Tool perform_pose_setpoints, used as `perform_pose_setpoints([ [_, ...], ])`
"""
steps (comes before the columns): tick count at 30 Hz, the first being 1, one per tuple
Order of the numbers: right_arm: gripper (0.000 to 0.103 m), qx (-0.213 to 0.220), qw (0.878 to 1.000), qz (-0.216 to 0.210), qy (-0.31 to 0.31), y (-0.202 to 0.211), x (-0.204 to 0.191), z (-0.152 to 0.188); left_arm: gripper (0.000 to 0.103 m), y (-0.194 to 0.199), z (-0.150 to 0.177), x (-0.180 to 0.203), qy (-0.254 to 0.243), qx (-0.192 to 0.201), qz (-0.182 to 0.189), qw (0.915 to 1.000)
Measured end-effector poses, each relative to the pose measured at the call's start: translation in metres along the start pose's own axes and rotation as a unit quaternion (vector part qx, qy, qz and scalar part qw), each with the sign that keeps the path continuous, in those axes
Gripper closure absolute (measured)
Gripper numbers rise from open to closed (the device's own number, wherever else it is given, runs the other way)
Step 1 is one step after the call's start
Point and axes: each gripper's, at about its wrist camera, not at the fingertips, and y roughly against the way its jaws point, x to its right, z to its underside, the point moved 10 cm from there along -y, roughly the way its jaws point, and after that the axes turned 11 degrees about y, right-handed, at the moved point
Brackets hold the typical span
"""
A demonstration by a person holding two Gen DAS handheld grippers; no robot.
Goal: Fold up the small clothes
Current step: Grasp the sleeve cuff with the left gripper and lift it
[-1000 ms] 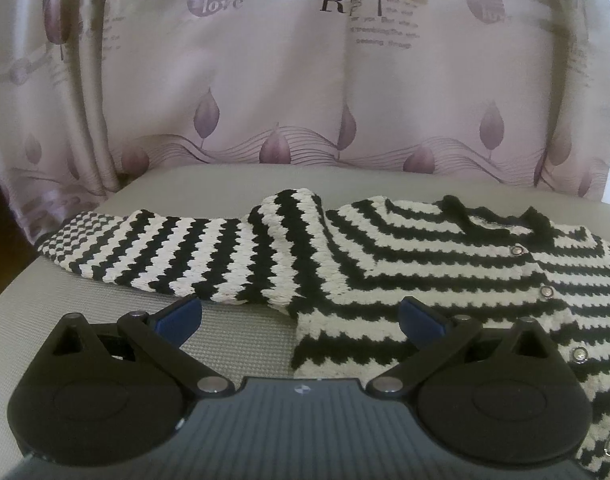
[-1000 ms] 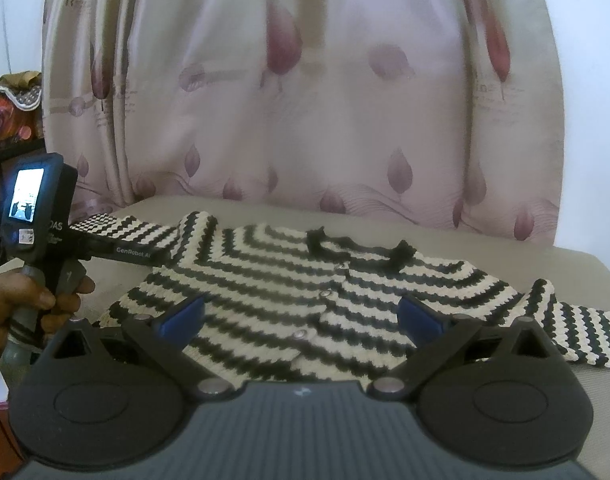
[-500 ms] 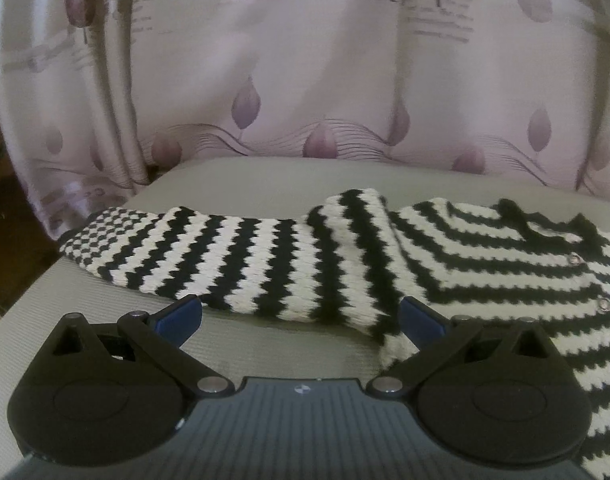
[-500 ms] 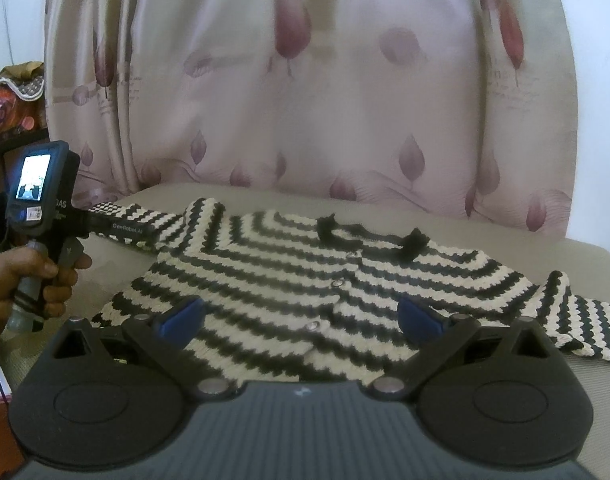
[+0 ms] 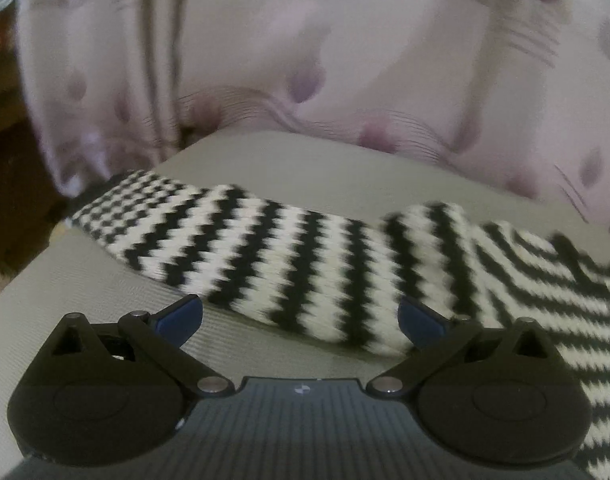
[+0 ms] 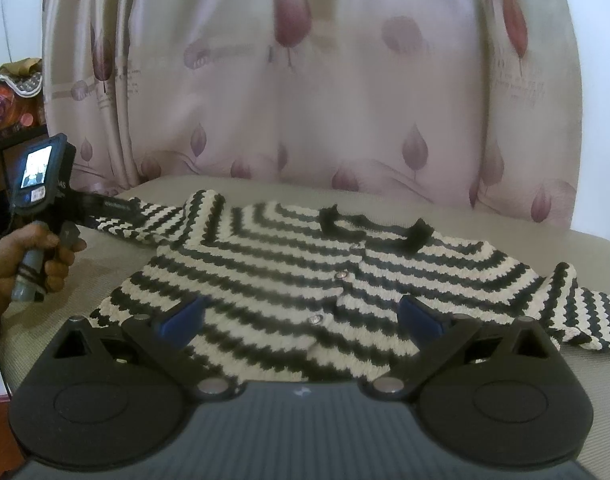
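A small black-and-white striped knitted cardigan [image 6: 313, 264] lies spread flat, front up, on a grey padded surface [image 6: 117, 236], with both sleeves stretched out sideways. My left gripper [image 5: 301, 320] is open and empty, low over the near edge of the cardigan's left sleeve [image 5: 241, 252]. It also shows in the right wrist view [image 6: 85, 208], held by a hand at the sleeve. My right gripper [image 6: 301, 316] is open and empty, above the cardigan's lower hem. The right sleeve [image 6: 585, 312] lies out to the right.
A pale pink curtain [image 6: 305, 92] with leaf prints hangs right behind the grey surface. The surface's left edge [image 5: 29, 288] drops to a dark floor. Colourful objects [image 6: 9, 100] stand at far left behind the curtain's edge.
My left gripper has moved left along the cardigan, from the body to the left sleeve. My right gripper has shifted slightly, with the cardigan staying flat. Both stay open.
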Motion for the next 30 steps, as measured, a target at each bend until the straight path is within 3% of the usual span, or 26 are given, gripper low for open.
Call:
perform_pose_setpoints([
  [6, 0.0, -0.006, 1.0, -0.004, -0.004, -0.005, 0.002, 0.003, 0.007, -0.027, -0.039, -0.074, 0.105, 0.003, -0.018, 0.9944],
  [10, 0.0, -0.009, 1.0, -0.003, -0.008, -0.006, 0.004, 0.005, 0.016, -0.049, -0.059, -0.129, 0.218, -0.012, -0.014, 0.9757],
  [12, 0.0, -0.011, 1.0, -0.002, -0.01, -0.007, 0.006, 0.006, 0.018, -0.053, -0.07, -0.144, 0.243, -0.002, -0.002, 0.97],
  [17, 0.0, -0.013, 1.0, 0.002, -0.016, -0.007, 0.01, 0.007, 0.019, -0.068, -0.085, -0.153, 0.255, 0.002, 0.017, 0.9668],
  [20, 0.0, -0.014, 1.0, 0.005, -0.018, -0.006, 0.012, 0.008, 0.039, -0.072, -0.088, -0.152, 0.255, 0.009, 0.02, 0.9668],
  [23, 0.0, -0.016, 1.0, 0.006, -0.021, -0.005, 0.015, 0.01, 0.07, -0.08, -0.089, -0.157, 0.25, 0.008, 0.017, 0.9682],
  [24, 0.0, -0.016, 1.0, 0.006, -0.022, -0.005, 0.015, 0.01, 0.088, -0.082, -0.088, -0.159, 0.251, 0.006, 0.014, 0.9678],
  [28, 0.0, -0.013, 1.0, 0.008, -0.024, -0.003, 0.016, 0.01, 0.09, -0.074, -0.083, -0.168, 0.283, 0.02, 0.011, 0.9589],
  [30, 0.0, -0.011, 1.0, 0.009, -0.025, -0.001, 0.018, 0.009, 0.09, -0.058, -0.082, -0.168, 0.281, 0.044, -0.004, 0.9586],
])
